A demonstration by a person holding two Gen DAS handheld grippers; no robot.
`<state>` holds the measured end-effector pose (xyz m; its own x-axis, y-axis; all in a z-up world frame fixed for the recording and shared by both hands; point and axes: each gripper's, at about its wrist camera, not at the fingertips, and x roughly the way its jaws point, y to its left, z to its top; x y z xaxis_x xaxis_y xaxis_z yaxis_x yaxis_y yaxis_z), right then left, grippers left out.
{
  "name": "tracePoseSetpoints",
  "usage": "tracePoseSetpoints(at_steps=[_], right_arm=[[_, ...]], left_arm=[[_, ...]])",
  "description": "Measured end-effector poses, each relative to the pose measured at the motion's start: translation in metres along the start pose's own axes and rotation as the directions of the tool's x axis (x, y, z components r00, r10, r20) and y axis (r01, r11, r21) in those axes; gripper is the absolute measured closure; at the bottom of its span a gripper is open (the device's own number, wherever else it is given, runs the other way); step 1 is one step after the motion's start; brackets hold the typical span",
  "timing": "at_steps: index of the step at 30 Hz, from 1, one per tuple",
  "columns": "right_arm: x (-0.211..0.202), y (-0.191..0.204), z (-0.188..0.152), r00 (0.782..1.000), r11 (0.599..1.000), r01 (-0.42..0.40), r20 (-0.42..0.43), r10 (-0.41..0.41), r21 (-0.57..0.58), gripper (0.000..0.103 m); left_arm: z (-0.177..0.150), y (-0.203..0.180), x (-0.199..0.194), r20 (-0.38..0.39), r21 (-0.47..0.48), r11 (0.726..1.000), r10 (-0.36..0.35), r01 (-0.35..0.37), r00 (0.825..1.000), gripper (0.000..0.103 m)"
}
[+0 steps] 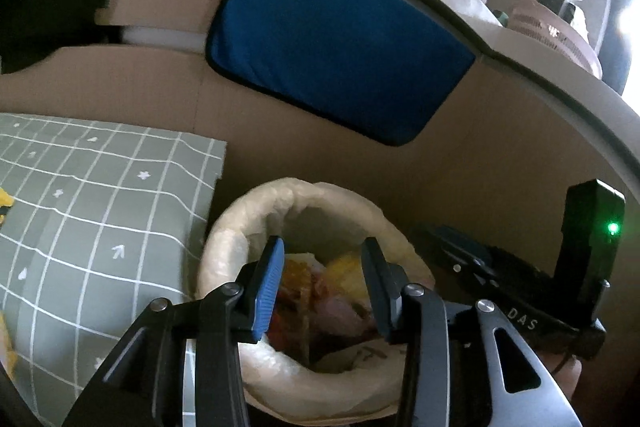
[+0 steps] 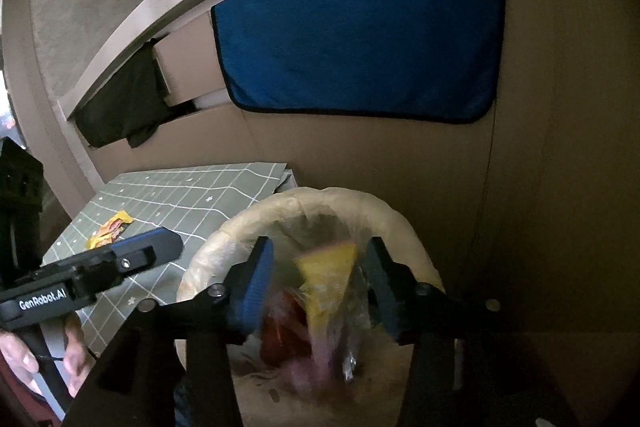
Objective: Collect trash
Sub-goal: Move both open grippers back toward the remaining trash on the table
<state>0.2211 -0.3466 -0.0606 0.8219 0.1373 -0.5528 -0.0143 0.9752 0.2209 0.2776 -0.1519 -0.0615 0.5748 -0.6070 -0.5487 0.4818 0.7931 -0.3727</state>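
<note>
A round bin lined with a pale translucent bag stands beside the table, with several coloured wrappers lying inside. My left gripper hangs over its mouth, open, with nothing between the blue pads. My right gripper is open over the same bin. A blurred yellow wrapper sits in the gap between its pads and touches neither. More red and pink wrappers show blurred below it. Another yellow wrapper lies on the table.
The table wears a green grid-patterned cloth left of the bin. A cardboard wall with a blue cloth rises behind. A white counter edge runs above. A hand holds the left gripper's handle.
</note>
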Motion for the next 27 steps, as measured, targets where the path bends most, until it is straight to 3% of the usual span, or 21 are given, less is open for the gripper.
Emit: tracePoseSetpoints(at_steps=[4,10,16,24,27], right_arm=[[0.000,0.001,0.000,1.000,1.000,0.007,0.003,-0.007,-0.001,0.048],[-0.002,0.007,0.002,1.000,1.000,0.005,0.008,-0.005,-0.004,0.047],[-0.007,0.024,0.004,1.000,0.999,-0.013,0.017,0.013,-0.030,0.045],[0.004,0.087,0.000,0.985,0.977,-0.171,-0.027,0.169,-0.129,0.043],[0.015,0.121,-0.003,0.977,0.959,-0.211,-0.055,0.205,-0.190,0.043]], left_arm=[[0.001,0.007,-0.013,0.030,-0.012,0.999,0.036,-0.036,0.999,0.061],[-0.002,0.028,-0.042,0.078,-0.066,0.991,0.120,-0.115,0.990,0.059],[-0.006,0.052,-0.088,0.147,-0.068,0.973,0.230,-0.222,0.962,0.059],[-0.021,0.128,-0.169,0.164,-0.158,0.925,0.369,-0.345,0.915,0.057],[-0.024,0.169,-0.185,0.133,-0.232,0.907,0.388,-0.352,0.912,0.056]])
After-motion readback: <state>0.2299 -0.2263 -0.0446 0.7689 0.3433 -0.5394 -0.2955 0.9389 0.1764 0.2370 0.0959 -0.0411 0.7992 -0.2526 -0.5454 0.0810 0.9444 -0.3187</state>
